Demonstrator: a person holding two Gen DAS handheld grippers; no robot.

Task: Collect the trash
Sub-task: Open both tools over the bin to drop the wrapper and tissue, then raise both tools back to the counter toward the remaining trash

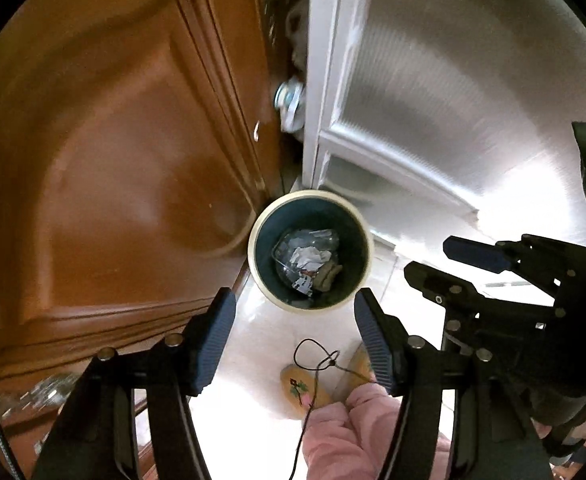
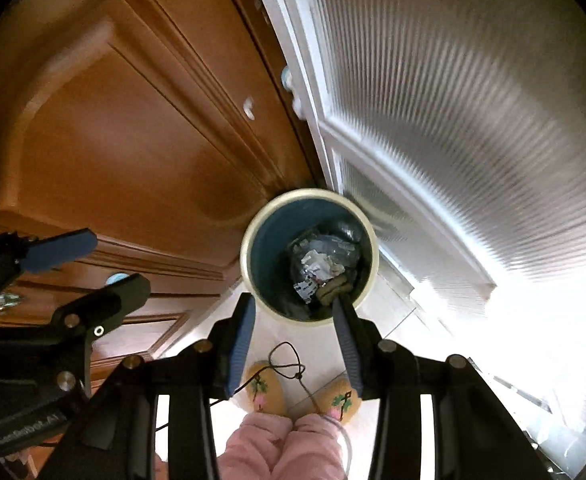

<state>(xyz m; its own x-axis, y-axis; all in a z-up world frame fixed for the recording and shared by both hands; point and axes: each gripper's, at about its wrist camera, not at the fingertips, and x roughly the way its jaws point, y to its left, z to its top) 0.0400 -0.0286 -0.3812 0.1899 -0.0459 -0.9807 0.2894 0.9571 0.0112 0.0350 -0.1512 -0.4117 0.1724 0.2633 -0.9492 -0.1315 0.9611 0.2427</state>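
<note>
My left hand-held gripper and right hand-held gripper hang released over the trash bin at frame centre, wedged between wooden door and white door, floor open below.

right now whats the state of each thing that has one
bin: upright, no lid, part full
trash: inside the bin, crumpled
left tongs: open, empty, above the bin
right tongs: open, empty, above the bin
wooden door: next to the bin
</note>
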